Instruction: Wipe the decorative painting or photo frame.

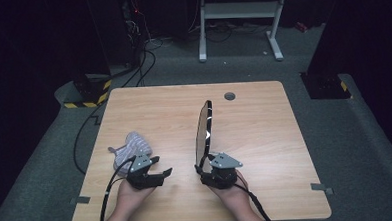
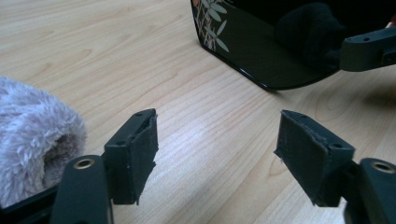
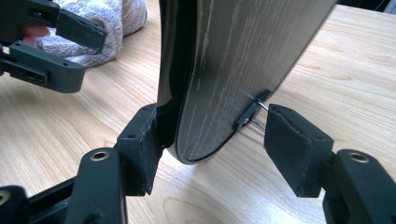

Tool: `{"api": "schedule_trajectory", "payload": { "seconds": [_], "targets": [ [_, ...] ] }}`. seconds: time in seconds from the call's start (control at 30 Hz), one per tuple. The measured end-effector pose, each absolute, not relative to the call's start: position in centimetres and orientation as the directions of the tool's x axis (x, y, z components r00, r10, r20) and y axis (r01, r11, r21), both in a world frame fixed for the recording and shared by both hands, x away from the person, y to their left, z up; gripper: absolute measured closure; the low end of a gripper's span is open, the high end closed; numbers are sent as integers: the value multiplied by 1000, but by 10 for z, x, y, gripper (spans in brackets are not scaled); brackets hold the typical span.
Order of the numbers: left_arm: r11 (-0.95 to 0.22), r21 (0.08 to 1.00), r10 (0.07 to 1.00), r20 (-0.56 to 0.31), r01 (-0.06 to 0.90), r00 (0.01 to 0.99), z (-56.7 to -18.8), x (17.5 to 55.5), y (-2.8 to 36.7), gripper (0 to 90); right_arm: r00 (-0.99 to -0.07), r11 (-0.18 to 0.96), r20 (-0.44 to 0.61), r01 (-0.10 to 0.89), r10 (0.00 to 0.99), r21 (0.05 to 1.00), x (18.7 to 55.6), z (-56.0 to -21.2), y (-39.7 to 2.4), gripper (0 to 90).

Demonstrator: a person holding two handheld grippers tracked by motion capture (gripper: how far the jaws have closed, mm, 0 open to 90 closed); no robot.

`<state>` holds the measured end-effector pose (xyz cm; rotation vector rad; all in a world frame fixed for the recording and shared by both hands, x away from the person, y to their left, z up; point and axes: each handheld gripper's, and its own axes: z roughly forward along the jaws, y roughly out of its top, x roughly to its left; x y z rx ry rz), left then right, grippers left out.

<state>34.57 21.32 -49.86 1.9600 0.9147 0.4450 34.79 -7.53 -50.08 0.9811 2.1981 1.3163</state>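
Clearly, two things are being worked on a wooden table (image 1: 265, 137): a dark oval mirror (image 1: 204, 132) stood on edge near the middle, and a fluffy pale-lilac cloth (image 1: 130, 146) lying to its left.

Right gripper (image 1: 214, 172): seen in the high view at the mirror's near end, held in the person's right hand (image 1: 232, 189). In the right gripper view (image 3: 210, 140) the mirror's lower edge (image 3: 219, 93) sits between the jaws, which stand wide. The left pad is touched by the mirror's rim; the right pad is kept apart from the back, near a small metal stand clip (image 3: 252, 114). Whether the mirror is actually pinched can't be told; it looks propped rather than squeezed. The back is seen w/ a grey wood-grain finish.

Left gripper (image 1: 159, 167): jaws open, nothing between them, only bare tabletop in the left gripper view (image 2: 217, 144). The cloth (image 2: 32, 135) is seen just beside the left jaw, outside it.

Writing/brands: no readable text is found on any item. On the mirror's glossy dark face (image 2: 261, 56) a pale leaf pattern (image 2: 212, 21) is printed near one corner; that's the only marking.
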Motion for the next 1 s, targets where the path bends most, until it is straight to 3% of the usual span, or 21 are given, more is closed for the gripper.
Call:
{"api": "schedule_trajectory", "payload": {
  "seconds": [1.0],
  "targets": [
    [-314, 855, 750, -43, 412, 660, -496, 348, 211, 280, -583, 241, 48, 407, 811, 881, 358, -502, -117, 431]
  ]
}}
